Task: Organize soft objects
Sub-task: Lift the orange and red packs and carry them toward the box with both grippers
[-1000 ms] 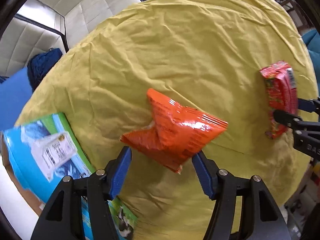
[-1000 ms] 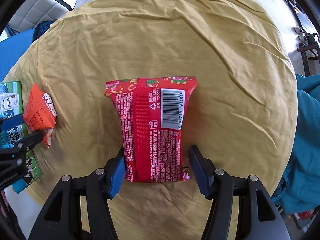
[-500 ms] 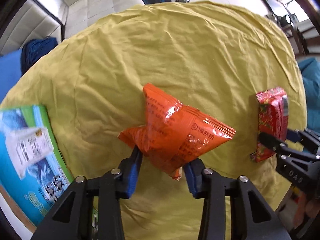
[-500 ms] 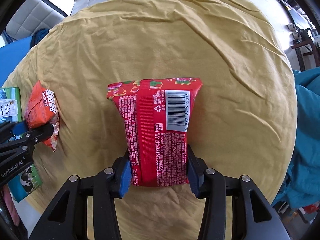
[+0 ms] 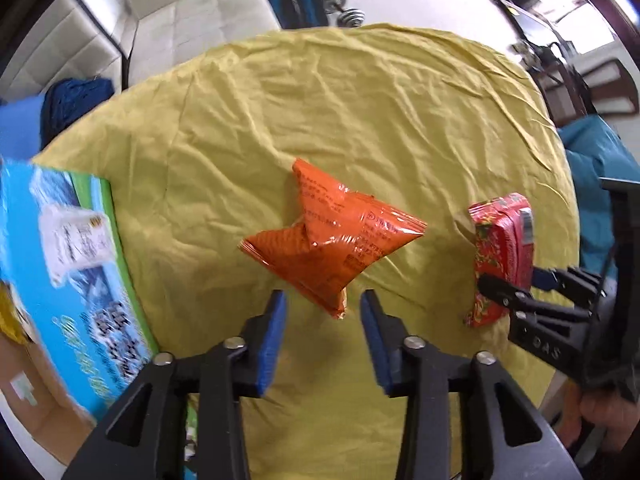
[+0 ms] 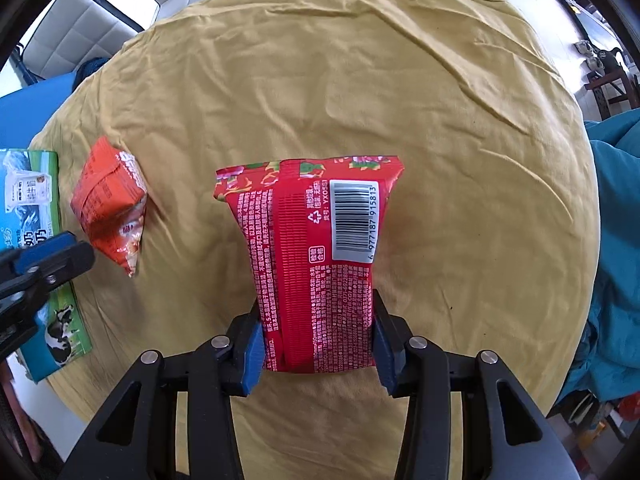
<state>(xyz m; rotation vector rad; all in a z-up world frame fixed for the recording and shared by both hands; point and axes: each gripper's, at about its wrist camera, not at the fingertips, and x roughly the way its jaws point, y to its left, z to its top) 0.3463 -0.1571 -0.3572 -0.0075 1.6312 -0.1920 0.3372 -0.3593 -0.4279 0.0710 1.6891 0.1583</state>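
Note:
An orange snack bag [image 5: 334, 236] lies on the yellow cloth [image 5: 320, 120] just ahead of my left gripper [image 5: 323, 320]. The left gripper's jaws stand open, apart from the bag's near corner. The bag also shows in the right wrist view [image 6: 108, 204]. My right gripper [image 6: 318, 336] is shut on the lower end of a red packet with a barcode [image 6: 316, 248]. The red packet also shows at the right of the left wrist view [image 5: 502, 252], with the right gripper [image 5: 516, 284] on it.
A blue and green milk carton box [image 5: 68, 280] lies at the cloth's left edge; it also shows in the right wrist view [image 6: 32, 216]. Teal fabric [image 6: 616, 260] hangs at the right. White cushions [image 5: 72, 40] and dumbbells [image 5: 344, 8] lie beyond the cloth.
My left gripper closed around the orange bag, then opened and drew back; the bag lies free. My right gripper closed on the red packet and holds it.

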